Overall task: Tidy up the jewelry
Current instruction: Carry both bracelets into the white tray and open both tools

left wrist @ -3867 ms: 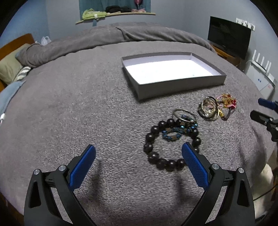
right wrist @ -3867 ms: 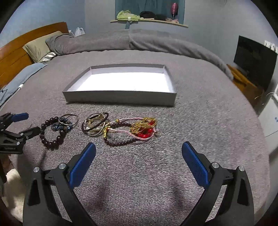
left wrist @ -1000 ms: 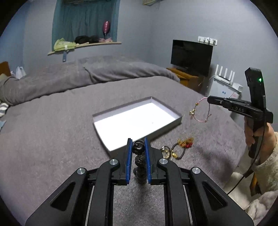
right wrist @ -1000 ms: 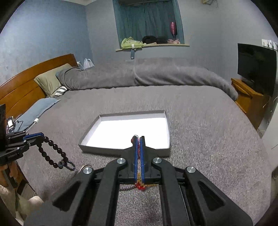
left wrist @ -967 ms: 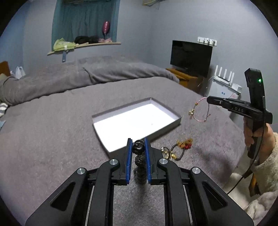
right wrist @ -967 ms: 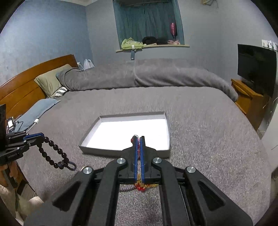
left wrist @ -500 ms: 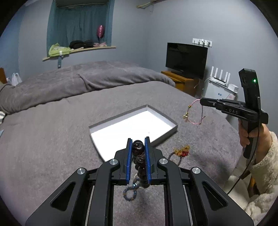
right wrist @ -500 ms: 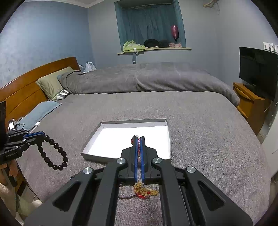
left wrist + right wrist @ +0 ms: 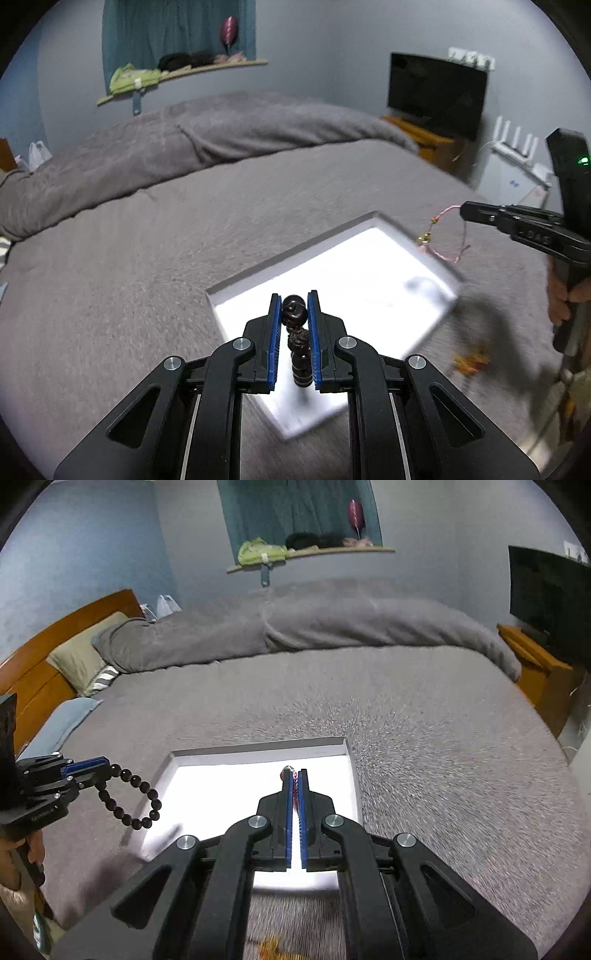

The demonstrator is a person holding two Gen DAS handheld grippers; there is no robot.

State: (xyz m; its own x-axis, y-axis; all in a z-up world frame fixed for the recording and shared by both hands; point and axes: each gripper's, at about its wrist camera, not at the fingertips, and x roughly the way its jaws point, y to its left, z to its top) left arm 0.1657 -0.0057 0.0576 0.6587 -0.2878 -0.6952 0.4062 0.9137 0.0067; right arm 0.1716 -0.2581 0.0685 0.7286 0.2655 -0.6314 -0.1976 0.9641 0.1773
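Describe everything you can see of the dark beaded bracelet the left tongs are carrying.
The dark brown round-bead bracelet is a closed loop of glossy, wood-like beads on a cord. The left tongs are shut on a bead at its top, blue pads on either side, with two more beads showing between the fingers below. In the right wrist view the rest hangs free as a drooping loop, in the air over the left edge of the shallow grey cardboard box with the white floor. Nothing else touches it.
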